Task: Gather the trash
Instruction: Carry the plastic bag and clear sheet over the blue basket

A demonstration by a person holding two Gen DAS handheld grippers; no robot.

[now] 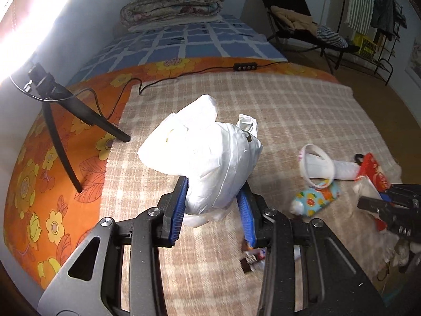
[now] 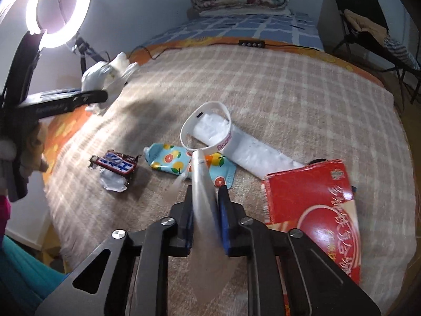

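In the left wrist view my left gripper [image 1: 214,197] is shut on a crumpled white plastic bag [image 1: 208,155], its blue pads pressing both sides above the checked blanket [image 1: 276,110]. In the right wrist view my right gripper [image 2: 205,192] is shut on a silvery, blurred wrapper [image 2: 201,181]. Just beyond it lie a fruit-print pouch [image 2: 168,162], a white band [image 2: 208,126] and a long white packet [image 2: 252,152]. To the left sits a chocolate bar wrapper [image 2: 115,163], and a red box [image 2: 315,210] lies on the right. The left gripper with the bag [image 2: 105,76] shows at far left.
A ring light [image 2: 60,8] on a black tripod [image 1: 65,121] stands at the bed's left side, its cable and controller [image 1: 245,66] running across the orange floral sheet [image 1: 39,171]. Folded quilts [image 1: 171,2] lie at the far end. A black chair [image 1: 297,18] stands on the floor to the right.
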